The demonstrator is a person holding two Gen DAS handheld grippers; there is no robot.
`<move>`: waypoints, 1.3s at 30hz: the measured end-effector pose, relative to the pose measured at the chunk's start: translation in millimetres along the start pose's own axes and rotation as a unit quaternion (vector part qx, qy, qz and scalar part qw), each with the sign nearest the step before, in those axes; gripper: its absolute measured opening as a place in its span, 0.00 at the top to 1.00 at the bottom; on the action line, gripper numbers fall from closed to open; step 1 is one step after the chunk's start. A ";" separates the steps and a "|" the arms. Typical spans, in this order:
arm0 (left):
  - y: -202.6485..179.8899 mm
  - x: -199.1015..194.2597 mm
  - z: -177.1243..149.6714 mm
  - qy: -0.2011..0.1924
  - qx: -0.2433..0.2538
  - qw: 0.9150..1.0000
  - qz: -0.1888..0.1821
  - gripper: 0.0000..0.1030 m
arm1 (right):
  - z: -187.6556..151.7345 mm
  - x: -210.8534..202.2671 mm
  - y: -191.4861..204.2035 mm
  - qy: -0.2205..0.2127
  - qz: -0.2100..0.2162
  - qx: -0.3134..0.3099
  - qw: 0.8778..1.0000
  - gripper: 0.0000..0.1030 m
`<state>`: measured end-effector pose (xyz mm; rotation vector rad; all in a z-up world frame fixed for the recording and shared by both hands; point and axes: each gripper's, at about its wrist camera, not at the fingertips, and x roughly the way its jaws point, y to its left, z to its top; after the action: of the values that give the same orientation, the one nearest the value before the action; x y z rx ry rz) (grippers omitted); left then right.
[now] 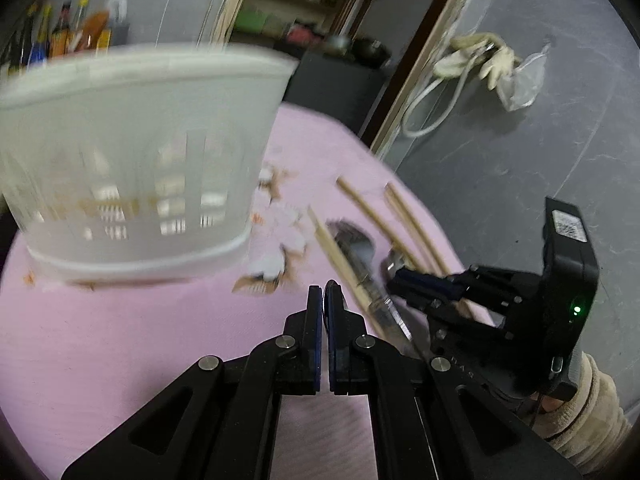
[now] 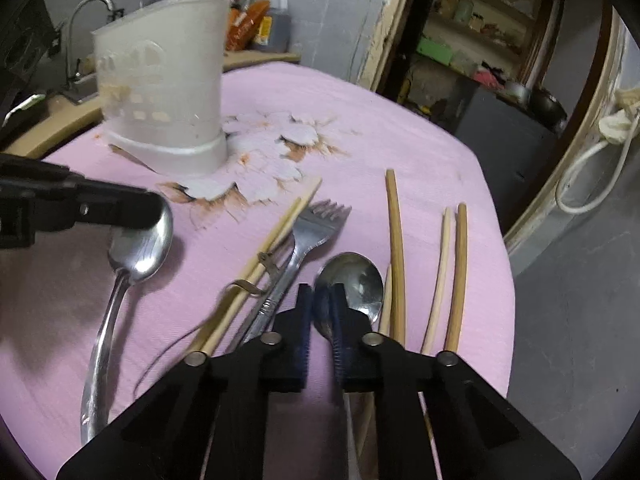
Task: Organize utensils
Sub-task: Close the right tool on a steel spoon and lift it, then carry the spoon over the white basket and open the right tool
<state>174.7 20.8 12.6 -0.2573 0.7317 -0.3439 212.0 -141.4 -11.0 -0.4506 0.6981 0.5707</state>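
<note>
Spoon (image 2: 352, 284) lies on bench (image 2: 420, 128), handle running back between right tongs (image 2: 322, 320), which pinch its neck; holder (image 2: 160, 92) stands far-left; left tongs (image 1: 325, 304) pressed together, empty.

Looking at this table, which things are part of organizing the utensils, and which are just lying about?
Part of the job: utensil holder, large spoon, small spoon, fork, chopsticks.

Just lying about: sauce bottles, tap, white cable, pink cloth under everything.
</note>
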 end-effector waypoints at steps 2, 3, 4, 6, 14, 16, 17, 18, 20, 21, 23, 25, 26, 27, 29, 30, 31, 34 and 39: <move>-6.8 -6.1 0.3 -0.018 0.018 1.000 0.009 1.00 | -1.4 -5.3 -3.5 -0.011 0.013 0.013 1.000 0.94; -9.8 -6.6 0.5 -0.021 0.023 0.999 0.013 1.00 | -1.7 -6.2 -6.0 -0.012 0.019 0.019 1.000 0.94; -12.1 -7.6 -0.4 -0.024 0.028 0.999 0.017 0.99 | -1.4 -6.1 -9.0 -0.012 0.024 0.025 0.999 0.94; -13.5 -8.8 -1.7 -0.027 0.030 0.999 0.023 0.99 | -0.8 -6.2 -9.1 -0.008 0.024 0.020 0.999 0.91; -7.1 0.6 -0.7 -0.015 0.017 0.999 0.022 0.99 | -1.5 -2.6 -12.8 -0.002 0.013 0.003 1.000 0.52; -5.5 -0.3 -0.7 -0.014 0.013 1.000 0.022 0.99 | 2.2 4.0 -13.2 0.009 0.008 -0.007 1.000 0.54; -5.0 -0.7 -0.5 -0.014 0.012 1.000 0.022 0.99 | 2.6 6.7 -11.9 0.013 0.002 -0.016 1.000 0.55; -4.2 -0.3 -0.2 -0.014 0.010 1.000 0.021 0.99 | 2.7 7.9 -9.3 0.014 -0.004 -0.029 0.999 0.55; -3.2 0.9 -0.1 -0.012 0.008 1.000 0.020 0.99 | 2.0 9.2 -4.7 0.019 -0.011 -0.052 0.998 0.57; -2.9 1.8 0.1 -0.010 0.007 1.000 0.021 0.99 | 2.2 10.6 -1.8 0.021 -0.016 -0.064 0.998 0.57; -2.6 2.4 0.6 -0.009 0.005 1.000 0.022 0.99 | 1.5 13.4 -1.2 0.025 -0.012 -0.066 0.997 0.59; -2.5 1.2 0.5 -0.011 0.004 1.000 0.022 0.99 | 1.3 15.0 -3.9 0.024 -0.004 -0.059 0.998 0.60; -2.3 0.6 0.7 -0.012 0.003 1.000 0.022 0.99 | 0.8 14.9 -5.1 0.022 -0.001 -0.056 0.998 0.61; -2.6 0.3 0.6 -0.013 0.004 1.000 0.022 0.99 | 0.0 14.4 -6.1 0.020 0.000 -0.055 0.998 0.61; -3.7 -0.9 0.6 -0.016 0.006 1.000 0.023 0.99 | -0.6 12.9 -6.5 0.016 0.001 -0.054 0.998 0.61; -4.2 -2.2 0.5 -0.020 0.007 1.000 0.023 1.00 | -1.1 10.5 -6.6 0.012 0.001 -0.054 0.998 0.61; -4.8 -4.0 0.4 -0.024 0.009 0.999 0.023 1.00 | -1.9 7.3 -6.7 0.005 0.001 -0.052 0.999 0.62; -8.4 -16.2 2.9 -0.056 0.022 0.998 0.037 1.00 | -5.2 -11.9 -4.8 -0.035 -0.003 -0.043 0.998 0.62; -14.8 -43.3 10.3 -0.118 0.053 0.989 0.074 1.00 | -4.1 -53.2 5.5 -0.136 -0.031 -0.025 0.990 0.62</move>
<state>148.6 25.5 51.3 -0.1388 0.4934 -0.2068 173.3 -157.4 22.6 -0.4302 0.4089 0.5796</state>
